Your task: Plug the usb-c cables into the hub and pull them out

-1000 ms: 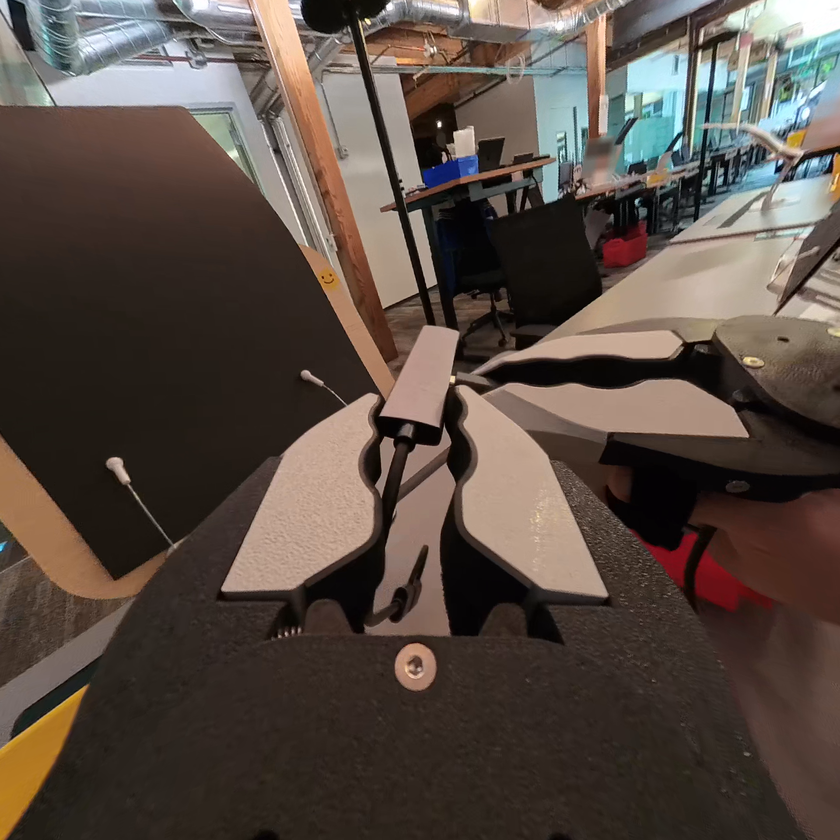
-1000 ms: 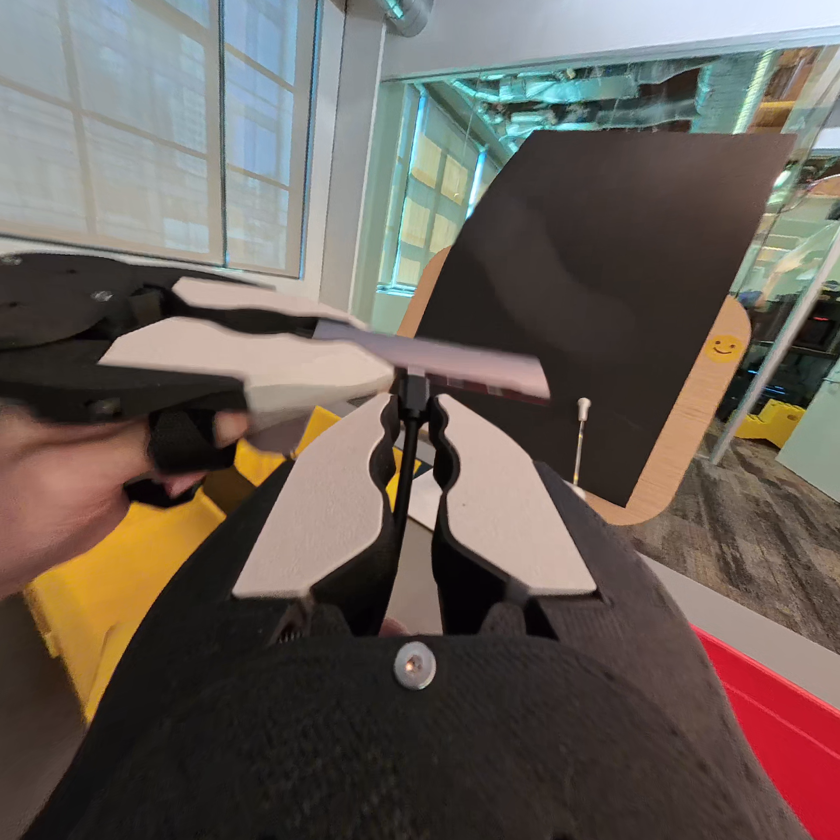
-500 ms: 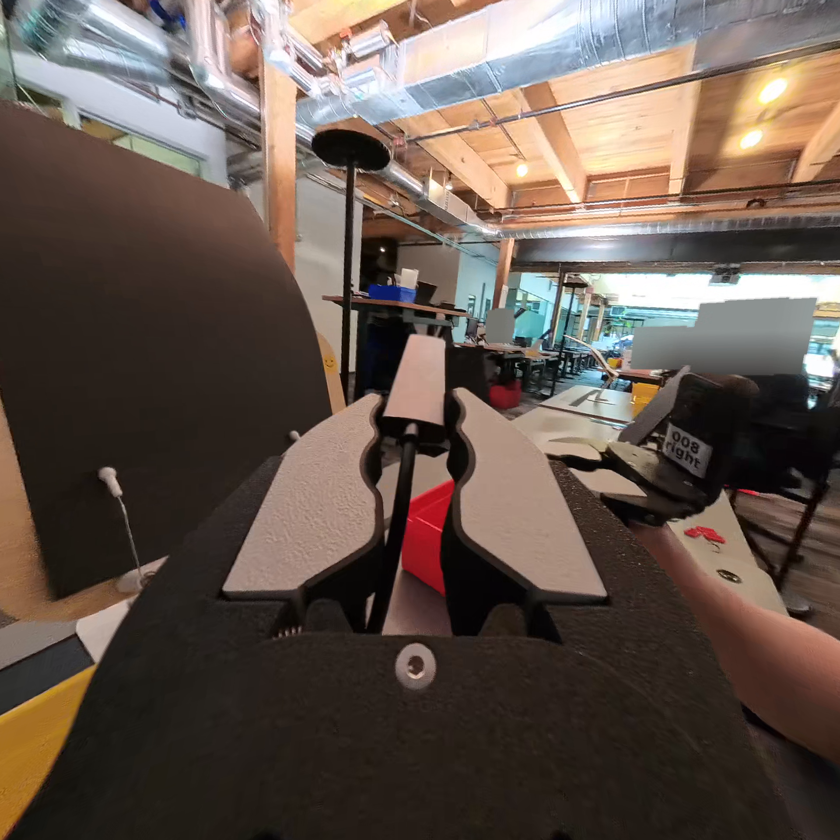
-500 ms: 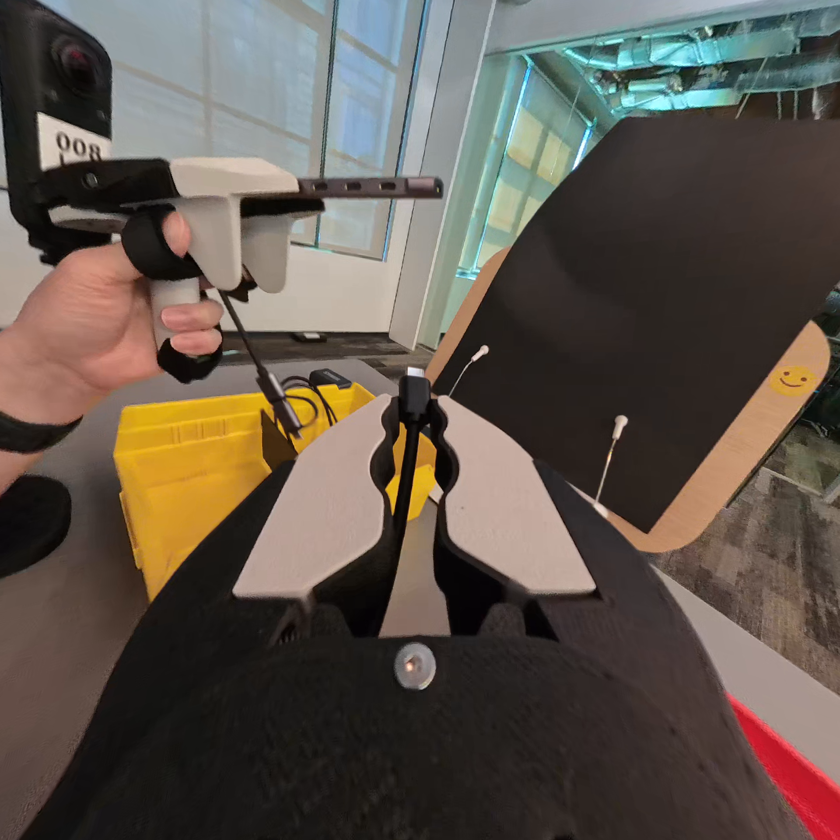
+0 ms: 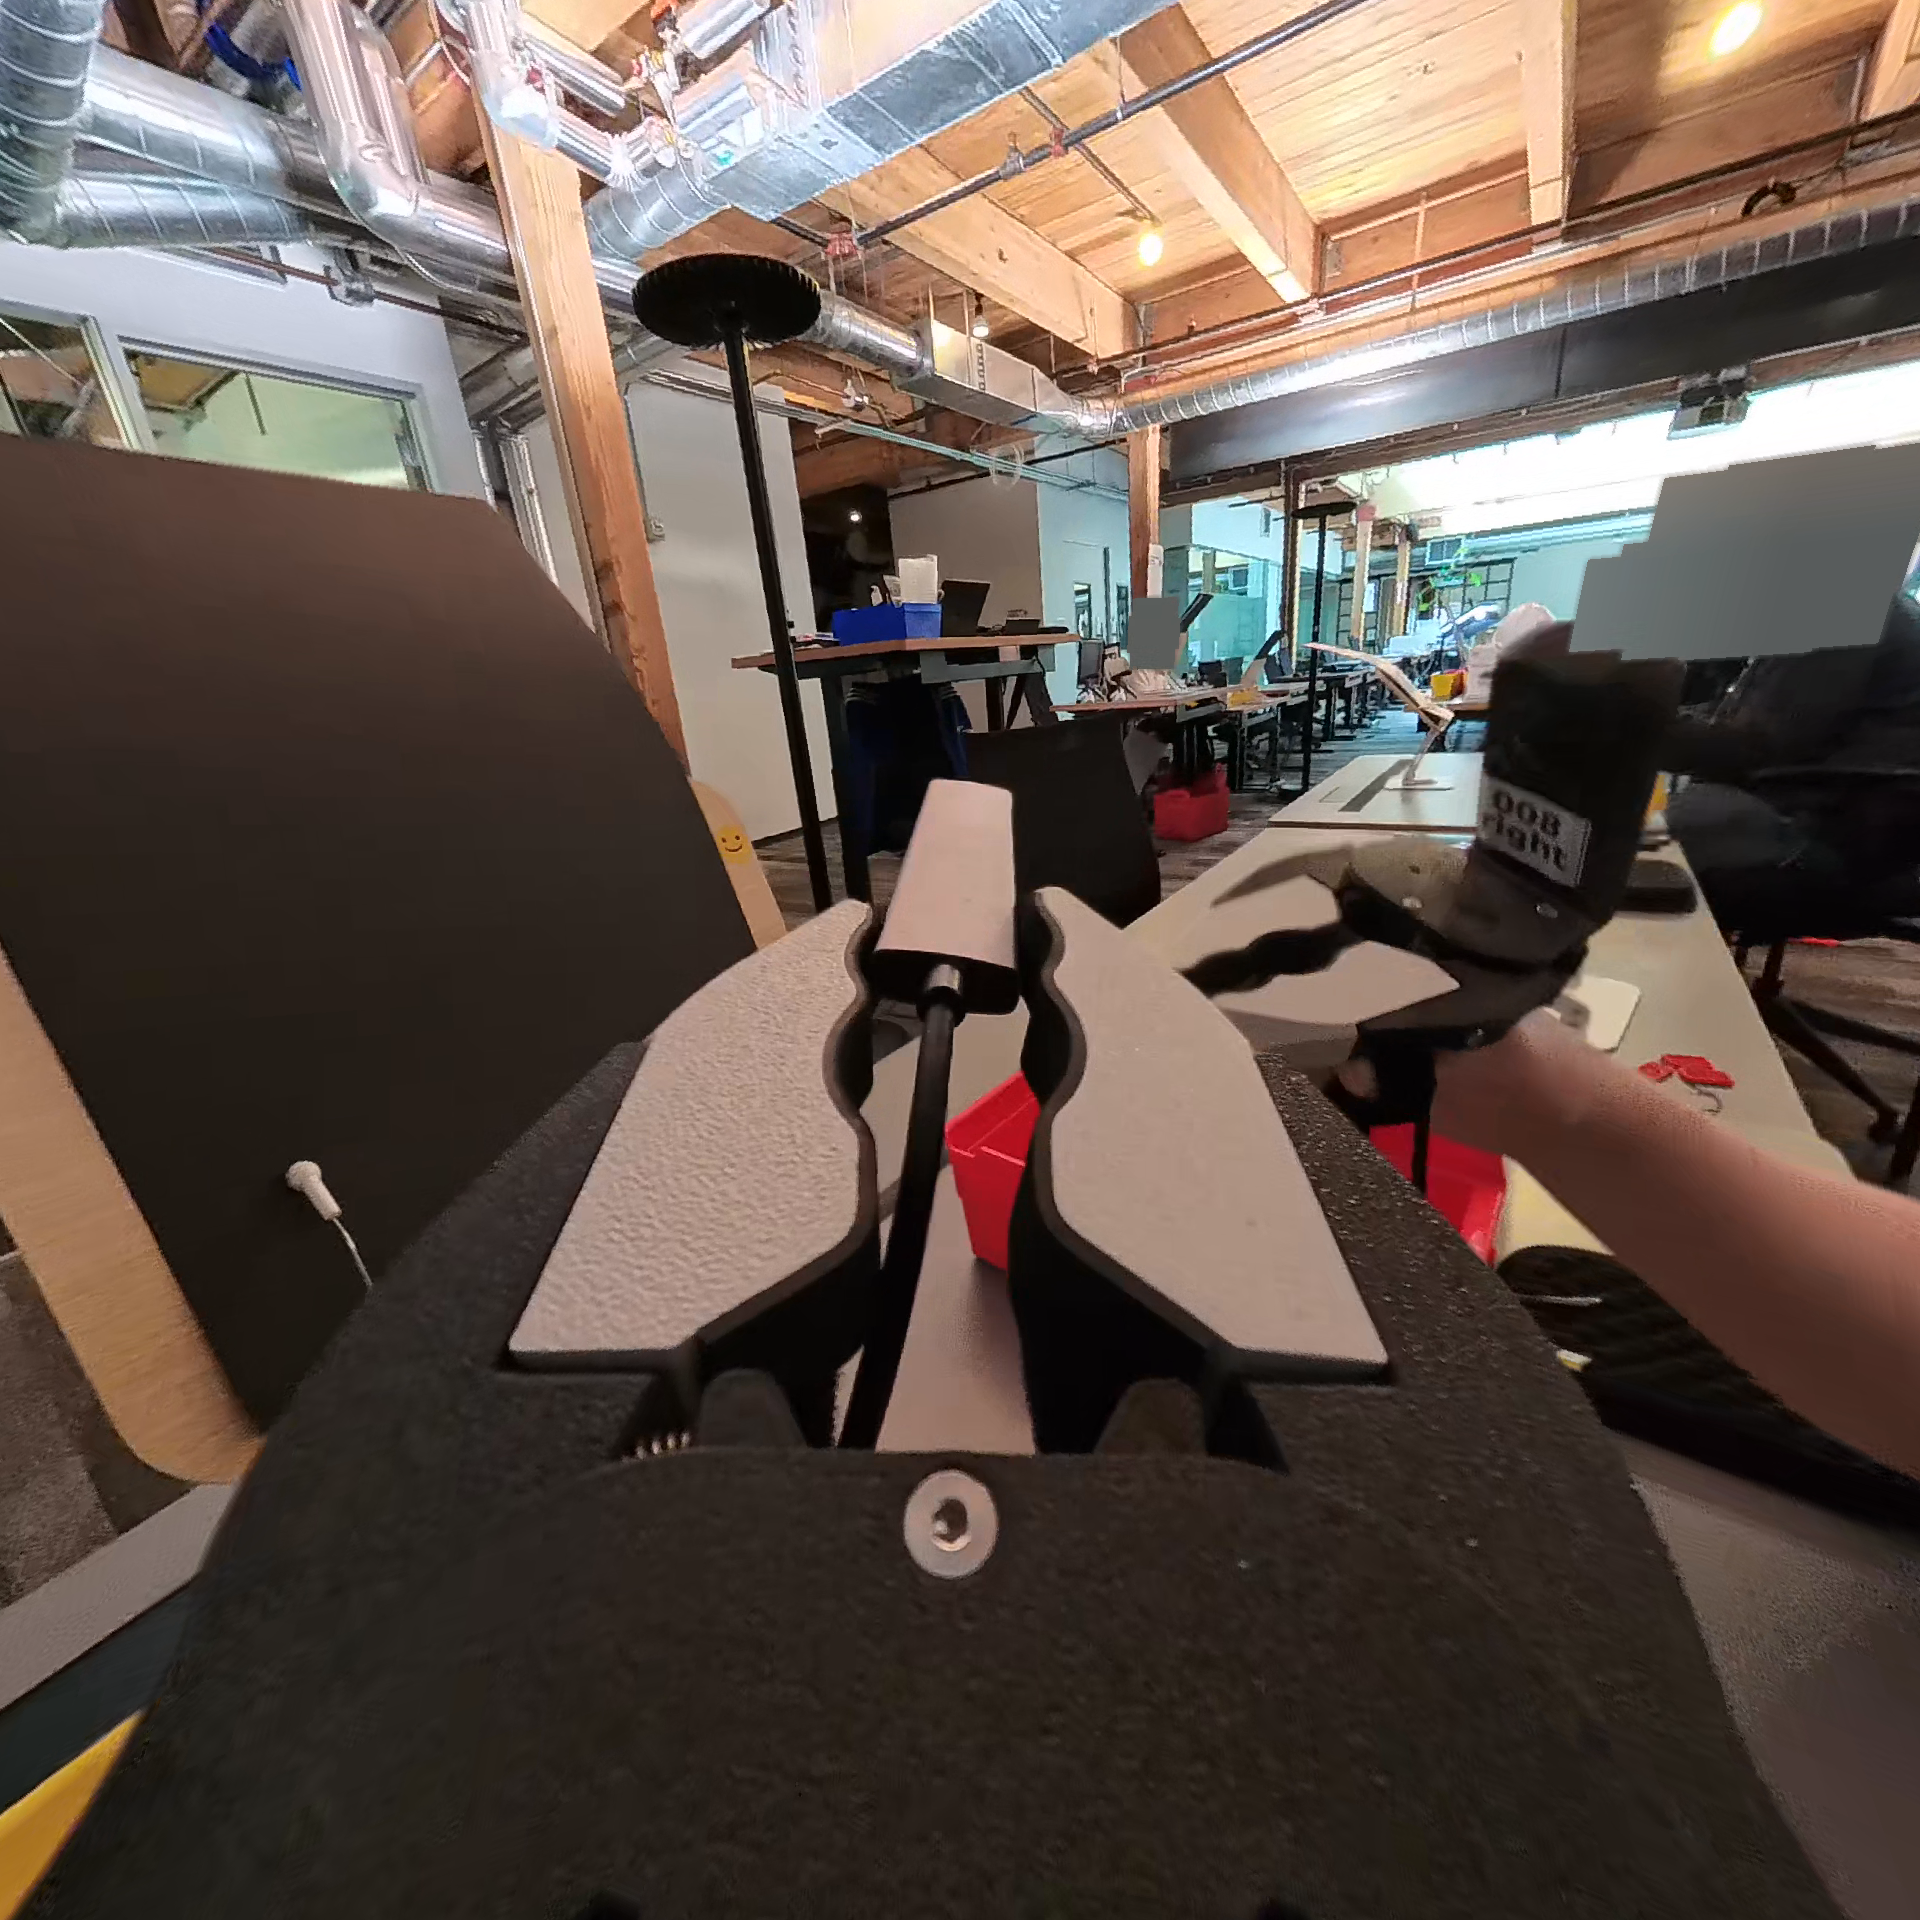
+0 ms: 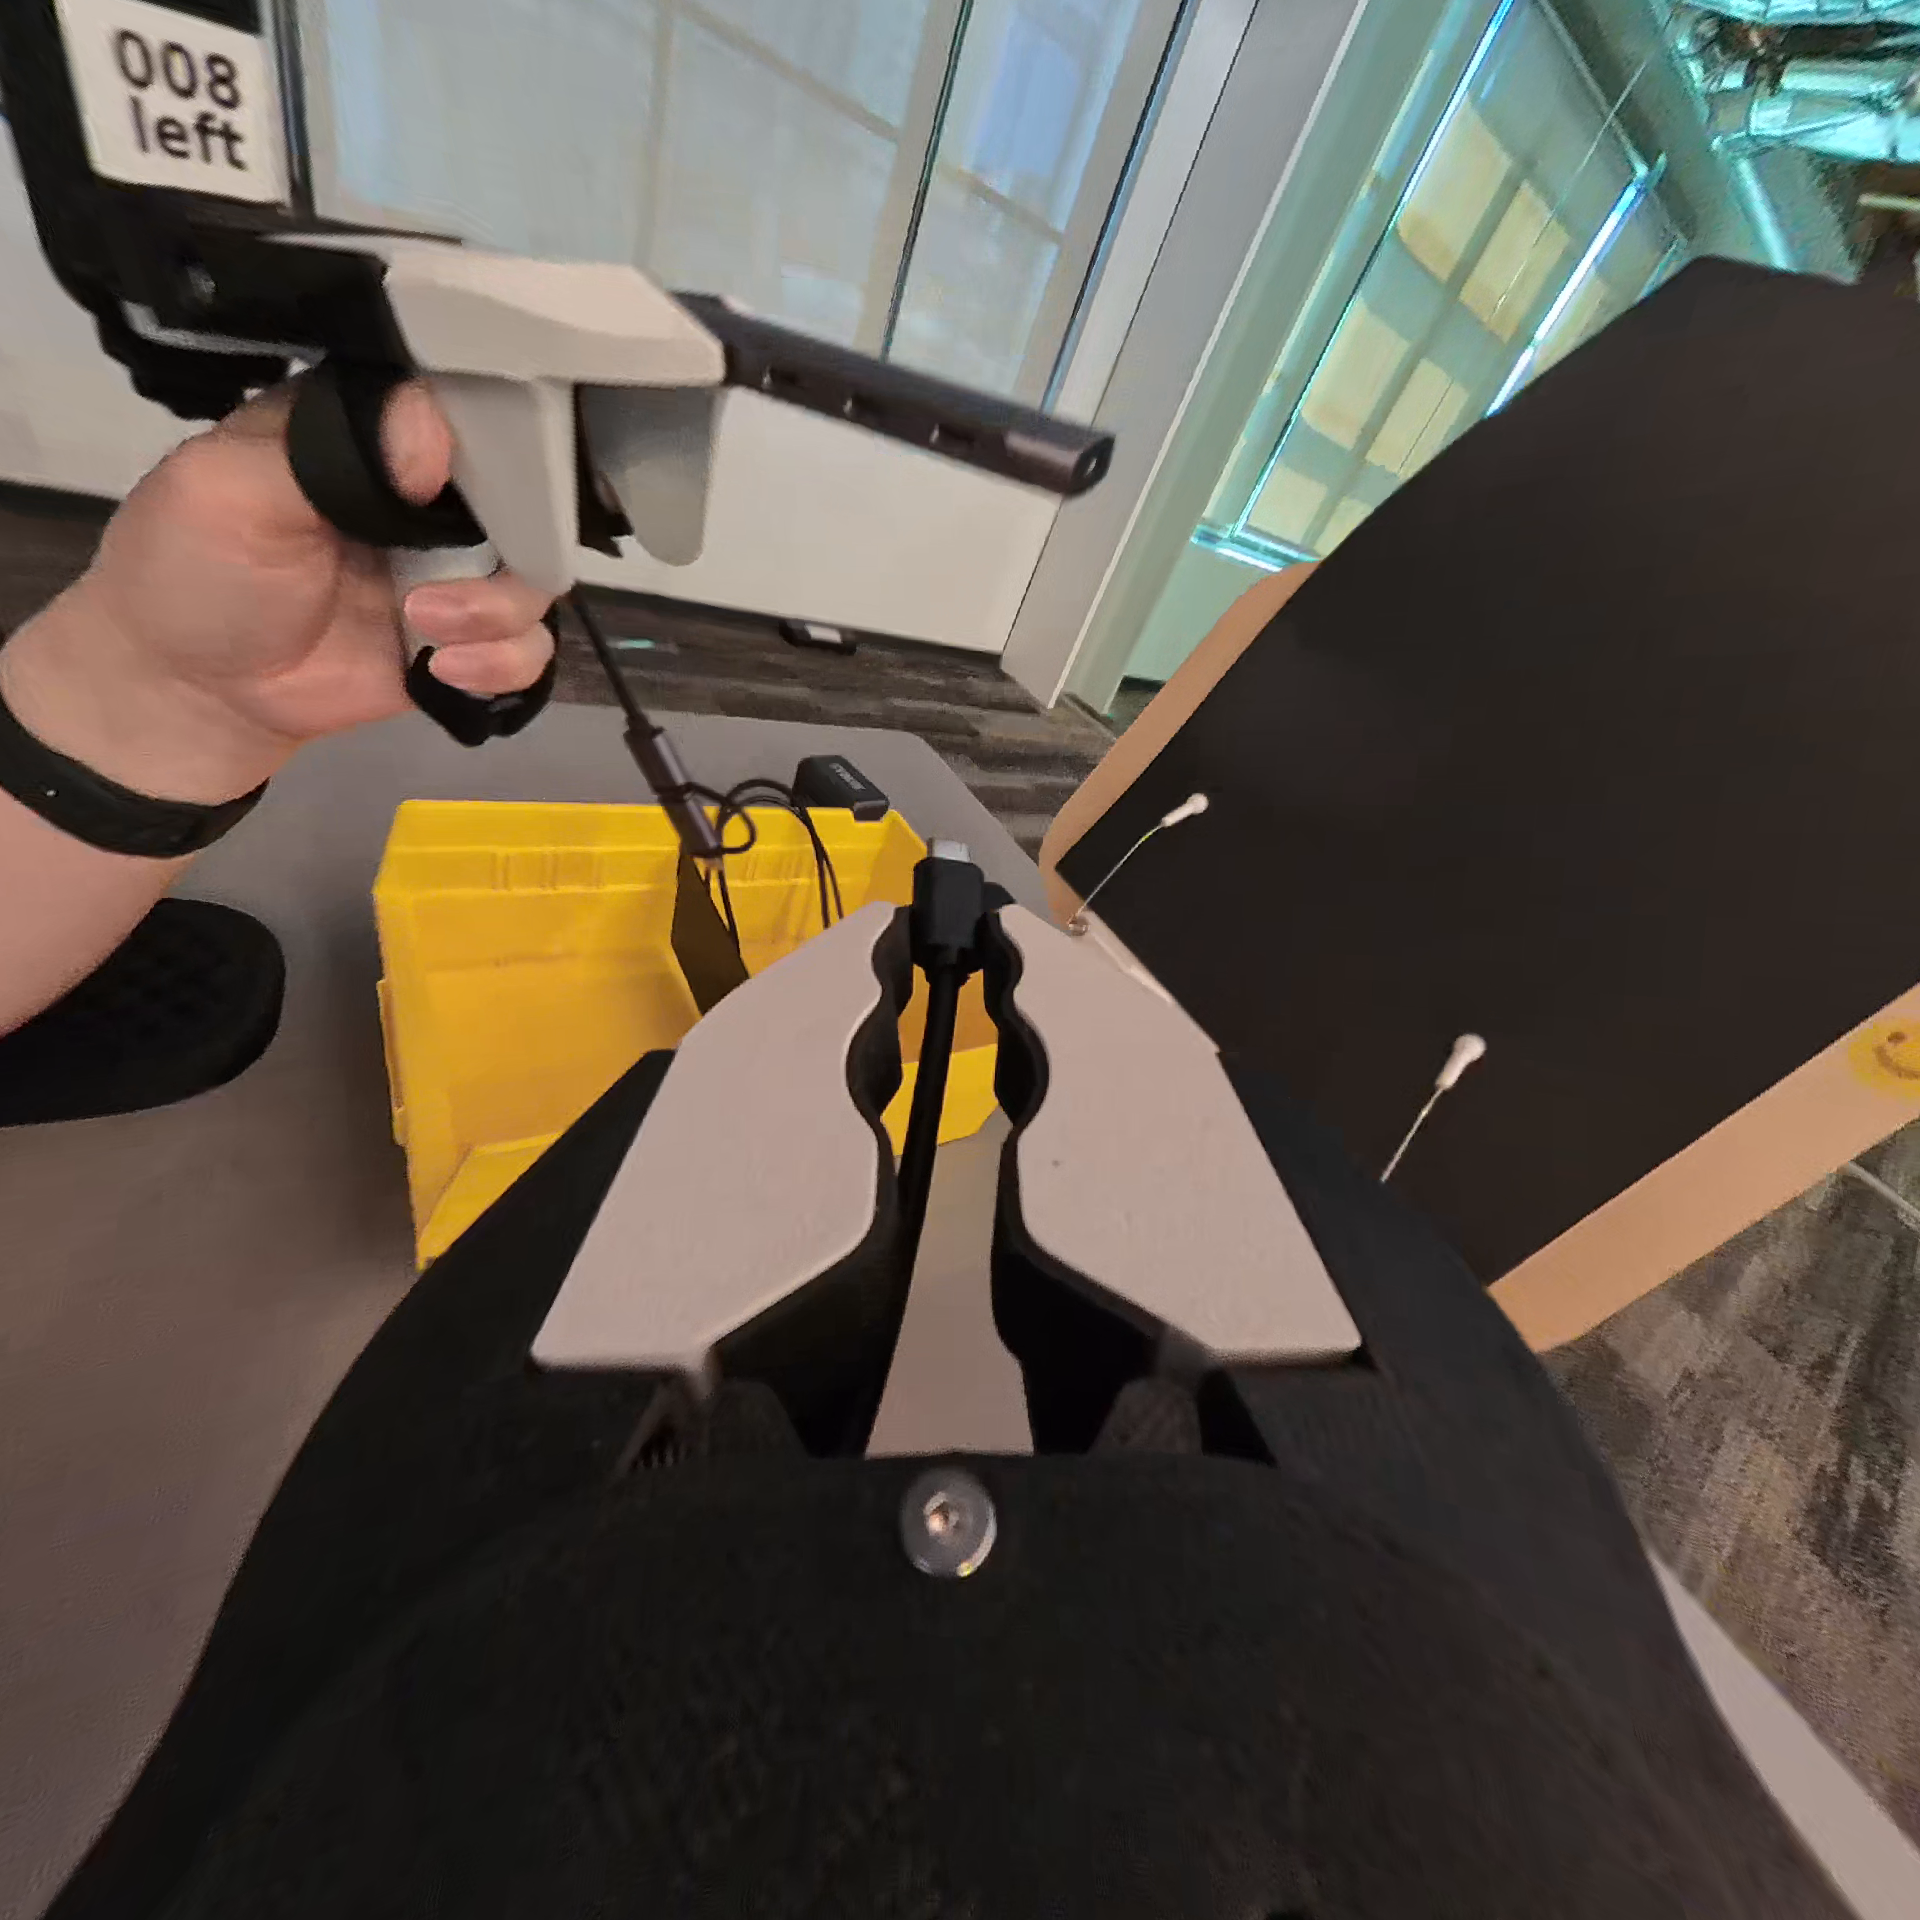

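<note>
My left gripper [image 5: 943,935] is shut on a dark grey USB hub [image 5: 954,878] that sticks out forward; the hub's own black cable [image 5: 914,1164] runs back between the fingers. My right gripper [image 6: 951,935] is shut on a black USB-C cable [image 6: 935,1070], its plug [image 6: 945,883] poking out free of the hub. In the right wrist view the left gripper [image 6: 582,343] holds the hub [image 6: 914,416] up at the upper left, ports facing me, its cable hanging down. In the left wrist view the right gripper [image 5: 1351,945] is off to the right, apart from the hub.
A yellow bin [image 6: 540,997] with black cables and an adapter [image 6: 842,784] stands on the grey table [image 6: 156,1403]. A red bin [image 5: 992,1164] sits to the right. A black backdrop board [image 6: 1558,779] with white-tipped pins [image 6: 1465,1055] stands behind. There is about 11 cm between the tips of the two grippers.
The plug was in the hub a second ago; it has come out. My right gripper has pulled away with the cable, and the left gripper has lifted the hub up and away.
</note>
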Demonstrator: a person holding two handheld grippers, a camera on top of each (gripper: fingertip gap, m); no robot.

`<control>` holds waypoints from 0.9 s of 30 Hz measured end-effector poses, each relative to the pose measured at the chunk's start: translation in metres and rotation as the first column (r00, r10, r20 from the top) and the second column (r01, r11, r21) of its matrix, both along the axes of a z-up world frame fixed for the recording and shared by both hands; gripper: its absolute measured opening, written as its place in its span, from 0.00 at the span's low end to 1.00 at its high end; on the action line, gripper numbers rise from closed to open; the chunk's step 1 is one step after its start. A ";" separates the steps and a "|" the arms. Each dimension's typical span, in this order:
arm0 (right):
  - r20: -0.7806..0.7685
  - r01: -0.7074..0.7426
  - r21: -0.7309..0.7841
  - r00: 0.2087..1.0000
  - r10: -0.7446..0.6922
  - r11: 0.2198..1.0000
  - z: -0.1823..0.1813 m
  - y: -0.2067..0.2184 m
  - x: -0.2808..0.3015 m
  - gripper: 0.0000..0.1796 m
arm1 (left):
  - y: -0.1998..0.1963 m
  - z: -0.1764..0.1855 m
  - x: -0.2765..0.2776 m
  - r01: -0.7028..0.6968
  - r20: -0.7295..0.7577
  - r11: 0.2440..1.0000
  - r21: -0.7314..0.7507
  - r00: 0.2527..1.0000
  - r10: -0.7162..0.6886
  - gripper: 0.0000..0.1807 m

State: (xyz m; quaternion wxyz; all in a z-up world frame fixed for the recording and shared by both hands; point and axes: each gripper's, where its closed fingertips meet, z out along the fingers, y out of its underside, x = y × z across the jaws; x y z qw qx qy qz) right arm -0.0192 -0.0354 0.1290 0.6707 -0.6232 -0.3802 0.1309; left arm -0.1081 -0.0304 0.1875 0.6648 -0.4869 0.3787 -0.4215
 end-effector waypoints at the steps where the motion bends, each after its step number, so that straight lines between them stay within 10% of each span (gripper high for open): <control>1: 0.026 0.001 -0.006 1.000 -0.001 1.000 0.010 0.004 -0.001 0.08 | 0.000 0.001 -0.001 -0.006 -0.003 1.000 0.009 1.000 0.006 0.13; 17: 0.248 0.316 0.225 0.896 -0.368 0.922 0.271 -0.012 0.061 0.08 | 0.008 0.004 -0.018 0.025 0.042 0.997 -0.077 0.999 -0.022 0.13; 27: 0.391 0.545 0.059 0.758 -0.522 0.836 0.206 -0.016 0.181 0.08 | -0.003 0.004 -0.010 0.063 0.019 0.995 -0.073 0.998 -0.061 0.13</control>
